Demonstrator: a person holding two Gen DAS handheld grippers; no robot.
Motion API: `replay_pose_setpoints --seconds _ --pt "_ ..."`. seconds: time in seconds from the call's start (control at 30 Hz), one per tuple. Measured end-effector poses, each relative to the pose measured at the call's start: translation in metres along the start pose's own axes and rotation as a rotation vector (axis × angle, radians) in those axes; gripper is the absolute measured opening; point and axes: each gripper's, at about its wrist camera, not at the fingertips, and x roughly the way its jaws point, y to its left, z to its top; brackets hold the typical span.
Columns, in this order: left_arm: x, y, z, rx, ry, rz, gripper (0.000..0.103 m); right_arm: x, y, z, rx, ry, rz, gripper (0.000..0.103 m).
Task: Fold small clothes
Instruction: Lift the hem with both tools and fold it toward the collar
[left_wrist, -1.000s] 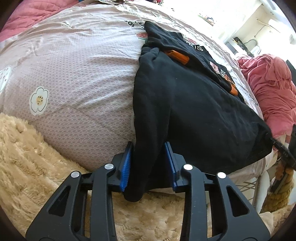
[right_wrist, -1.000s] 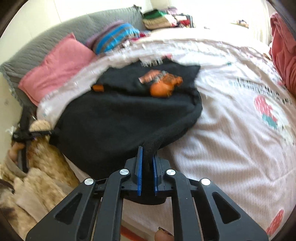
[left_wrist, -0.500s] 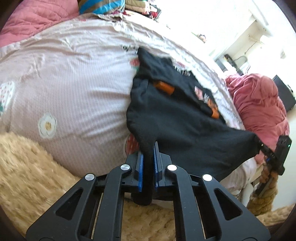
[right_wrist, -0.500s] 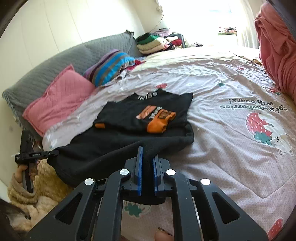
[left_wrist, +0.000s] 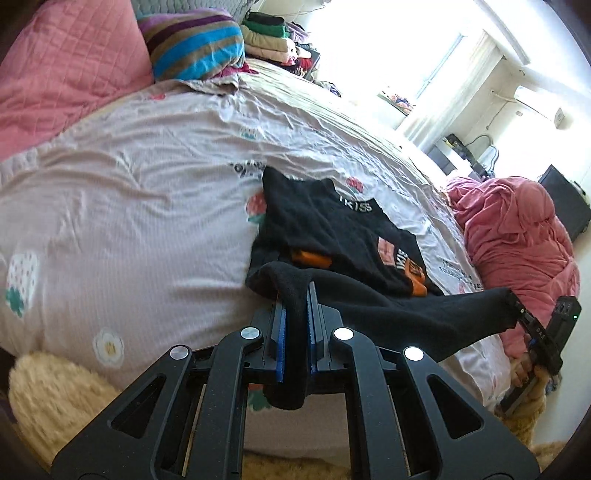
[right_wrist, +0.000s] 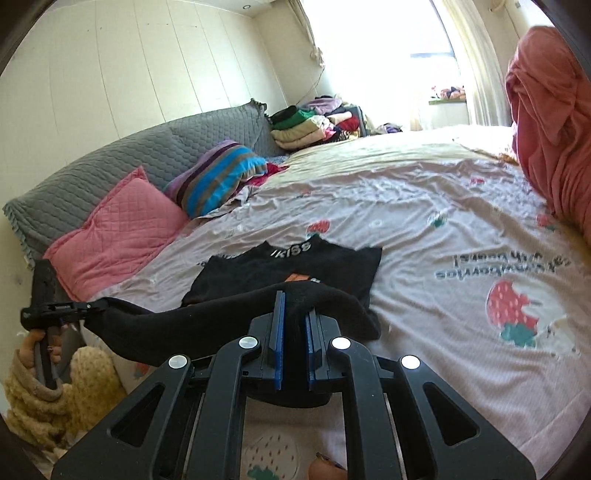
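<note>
A small black top with orange print and a white-lettered collar lies on the bed; it also shows in the right wrist view. Its lower hem is lifted off the bed and stretched between both grippers. My left gripper is shut on one hem corner; it appears in the right wrist view at the left. My right gripper is shut on the other hem corner; it appears in the left wrist view at the right.
The bed sheet is pale pink with strawberry prints. A pink pillow, a striped pillow and stacked clothes lie at the head. A red blanket heap is on one side. A beige fluffy rug lies below.
The left gripper closed on the hem corner. Both grippers raised the hem off the bed and carried it toward the collar, so the lower part now hangs taut between them.
</note>
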Motion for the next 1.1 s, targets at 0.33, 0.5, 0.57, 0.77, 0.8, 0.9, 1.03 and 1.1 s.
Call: replay_pose_setpoints --seconds 0.33,0.5,0.57,0.77,0.8,0.9,1.03,1.1 --pt "0.012 -0.015 0.044 0.027 -0.036 0.042 0.003 0.016 -0.006 0.023 -0.023 -0.055 -0.048 0.008" --pt "0.025 -0.024 0.068 0.037 -0.048 0.055 0.003 0.031 -0.009 0.034 -0.031 -0.076 -0.086 0.008" --pt "0.031 -0.027 0.078 0.039 -0.056 0.071 0.003 0.038 -0.01 0.038 -0.034 -0.077 -0.102 0.008" --pt "0.051 -0.034 0.097 0.062 -0.058 0.121 0.003 0.06 -0.019 0.05 -0.035 -0.06 -0.122 0.008" --pt "0.056 -0.036 0.1 0.069 -0.054 0.133 0.003 0.063 -0.021 0.051 -0.033 -0.056 -0.127 0.008" --pt "0.067 -0.037 0.104 0.08 -0.047 0.154 0.003 0.073 -0.026 0.052 -0.025 -0.045 -0.137 0.008" --pt "0.081 -0.036 0.108 0.084 -0.038 0.177 0.003 0.085 -0.03 0.051 -0.018 -0.033 -0.149 0.008" --pt "0.088 -0.035 0.109 0.089 -0.045 0.193 0.003 0.09 -0.033 0.05 -0.015 -0.028 -0.153 0.008"
